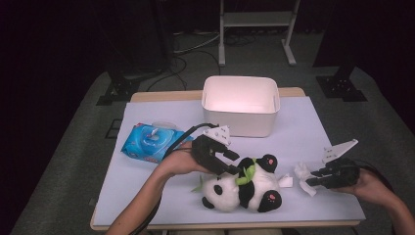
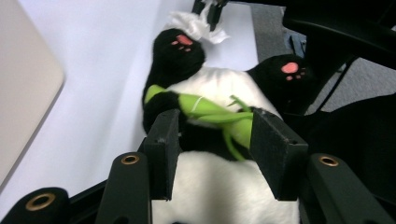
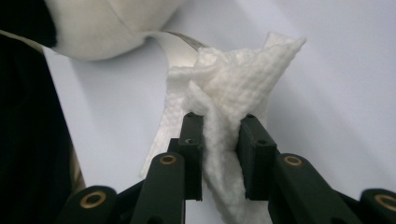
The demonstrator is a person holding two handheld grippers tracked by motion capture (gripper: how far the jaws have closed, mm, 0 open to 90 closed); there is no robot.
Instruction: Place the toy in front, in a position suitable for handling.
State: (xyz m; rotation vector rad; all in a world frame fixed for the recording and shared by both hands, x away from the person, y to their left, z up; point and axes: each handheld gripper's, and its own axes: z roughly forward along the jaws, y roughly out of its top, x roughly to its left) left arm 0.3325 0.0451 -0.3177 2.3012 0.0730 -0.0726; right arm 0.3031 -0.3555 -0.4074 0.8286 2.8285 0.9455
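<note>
A black-and-white plush panda [image 1: 244, 188] lies on its back near the table's front edge, holding a green bamboo sprig [image 2: 210, 112]. My left gripper [image 1: 234, 164] reaches over its chest. Seen in the left gripper view, my left gripper [image 2: 215, 140] has its jaws either side of the sprig and the black arm, open and not squeezing them. Right of the panda, my right gripper [image 1: 312, 177] rests low on the mat. It is shut on a crumpled white wipe [image 3: 233, 84], which fills the gap between its pads [image 3: 194, 135]. The wipe [image 1: 303, 174] trails onto the mat beside the panda's foot.
A white plastic bin [image 1: 241, 105] stands open at the back middle of the pale mat [image 1: 313, 127]. A blue pack of wet wipes [image 1: 149, 142] lies at the left. The panda's white sewn tag [image 1: 285, 182] sticks out toward the wipe.
</note>
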